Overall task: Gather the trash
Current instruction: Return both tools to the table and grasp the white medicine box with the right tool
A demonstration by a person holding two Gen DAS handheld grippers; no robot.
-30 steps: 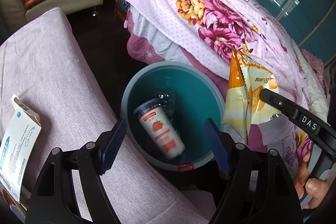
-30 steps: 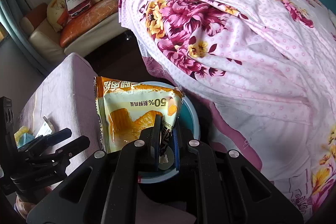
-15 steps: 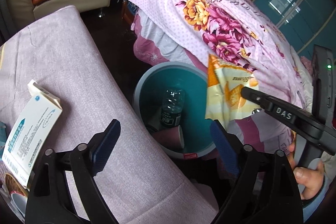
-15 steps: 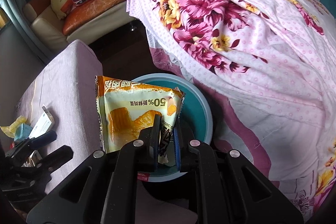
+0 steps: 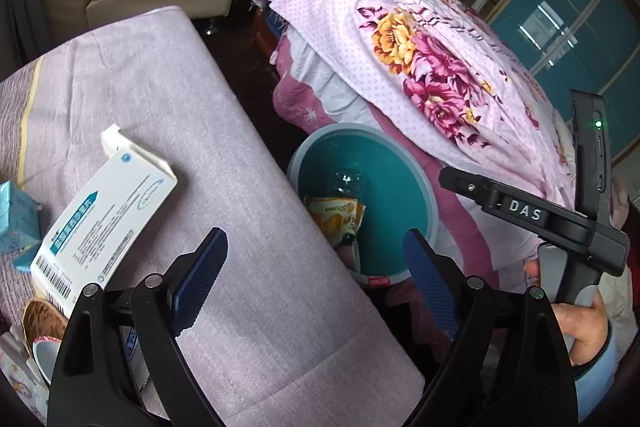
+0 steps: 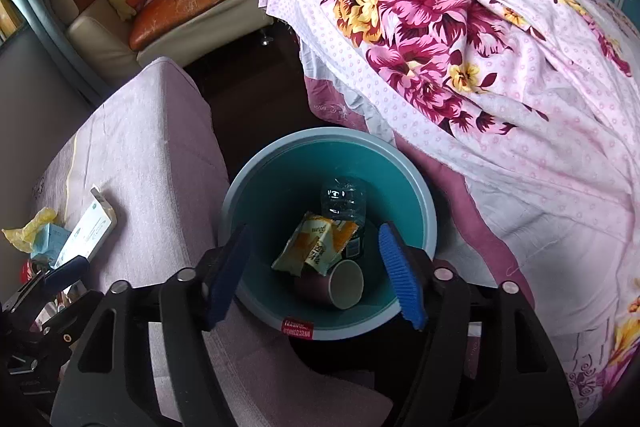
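A teal bin (image 6: 416, 195) stands on the floor between the table and the bed. It holds an orange snack bag (image 6: 312, 247), a clear plastic bottle (image 6: 344, 201) and a paper cup (image 6: 340, 285). My right gripper (image 6: 316, 275) is open and empty right above the bin. My left gripper (image 5: 316, 279) is open and empty over the table edge, left of the bin (image 5: 400, 163); the snack bag (image 5: 336, 219) shows inside. A white box (image 5: 100, 219) lies on the table, left of the left gripper.
The table has a pink cloth (image 5: 168, 99). Blue and yellow wrappers (image 6: 32, 231) and a small cup (image 5: 44, 355) lie at its near left. A flowered bed cover (image 6: 480, 27) hangs at the right. A sofa (image 6: 180, 11) stands at the back.
My right gripper has opened and the snack bag has dropped into the bin. My left gripper has drawn back and left over the table.
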